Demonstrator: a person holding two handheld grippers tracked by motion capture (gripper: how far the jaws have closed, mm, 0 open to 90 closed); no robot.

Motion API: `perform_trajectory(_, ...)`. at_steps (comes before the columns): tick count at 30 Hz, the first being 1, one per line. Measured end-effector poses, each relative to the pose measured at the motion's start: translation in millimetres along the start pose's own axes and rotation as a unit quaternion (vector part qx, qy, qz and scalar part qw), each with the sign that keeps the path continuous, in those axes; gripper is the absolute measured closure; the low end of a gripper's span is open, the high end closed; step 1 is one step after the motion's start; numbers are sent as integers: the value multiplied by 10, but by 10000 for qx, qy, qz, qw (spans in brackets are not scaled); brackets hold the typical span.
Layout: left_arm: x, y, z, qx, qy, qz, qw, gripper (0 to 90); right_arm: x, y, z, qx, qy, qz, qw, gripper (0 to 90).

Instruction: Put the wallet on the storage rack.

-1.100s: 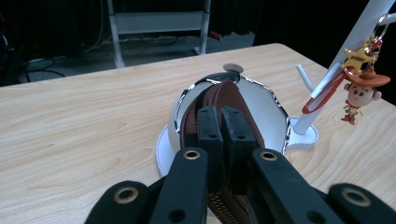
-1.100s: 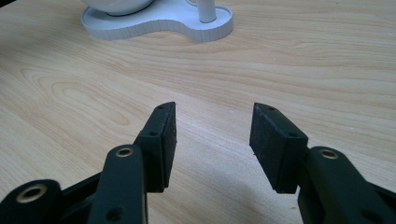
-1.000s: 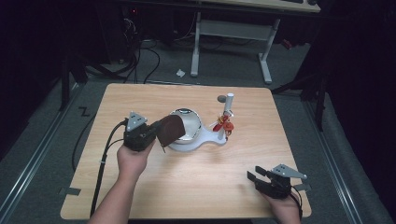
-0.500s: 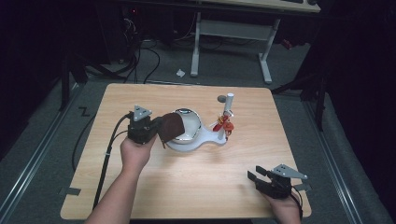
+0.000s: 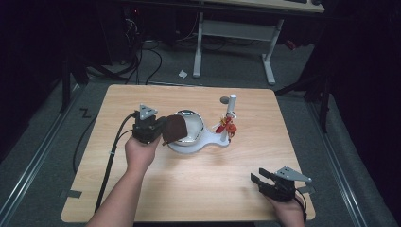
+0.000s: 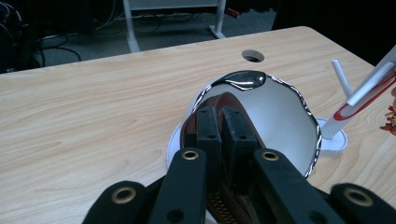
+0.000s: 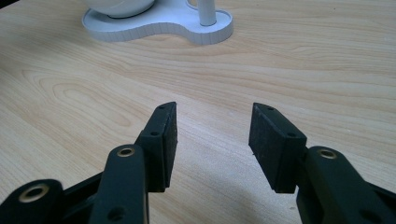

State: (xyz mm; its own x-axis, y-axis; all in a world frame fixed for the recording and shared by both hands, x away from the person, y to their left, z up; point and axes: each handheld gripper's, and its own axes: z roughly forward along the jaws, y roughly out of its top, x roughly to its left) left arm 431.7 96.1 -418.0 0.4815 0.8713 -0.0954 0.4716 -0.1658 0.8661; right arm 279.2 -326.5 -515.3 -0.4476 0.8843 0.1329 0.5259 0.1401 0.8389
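A thin brown leathery piece is pinched between the closed jaws of the left gripper, held right against the shiny chrome dome that sits on a white plastic base mid-counter. Over at the near right corner, the right gripper is left wide open with nothing held, its flat black pads hovering low over the pale wood-grain counter. A white post with red-orange bits hung on it is seen just beside the dome.
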Motion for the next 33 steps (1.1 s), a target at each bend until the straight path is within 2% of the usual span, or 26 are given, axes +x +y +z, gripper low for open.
perform_trajectory(9, -86, 59, 200, -13, 178, 4, 9998, 859, -37, -14, 24, 54, 38, 82, 9999, 521)
perform_trajectory(11, -111, 67, 222, 24, 220, 60, 9997, 856, -36, -8, 26, 42, 54, 79, 9999, 521)
perform_trajectory(17, -129, 53, 241, -72, 155, 10, 9999, 840, -25, 0, 40, 49, 84, 58, 9999, 520)
perform_trajectory(18, -128, 55, 234, -107, 105, 11, 9999, 820, -26, 0, 42, 48, 89, 47, 9999, 519)
perform_trajectory(20, -136, 56, 221, -257, 14, -34, 9997, 726, -23, 1, 43, 51, 98, 42, 9999, 520)
perform_trajectory(33, -122, 61, 147, -371, -138, -29, 9992, 588, -15, 4, 45, 54, 93, 20, 9999, 518)
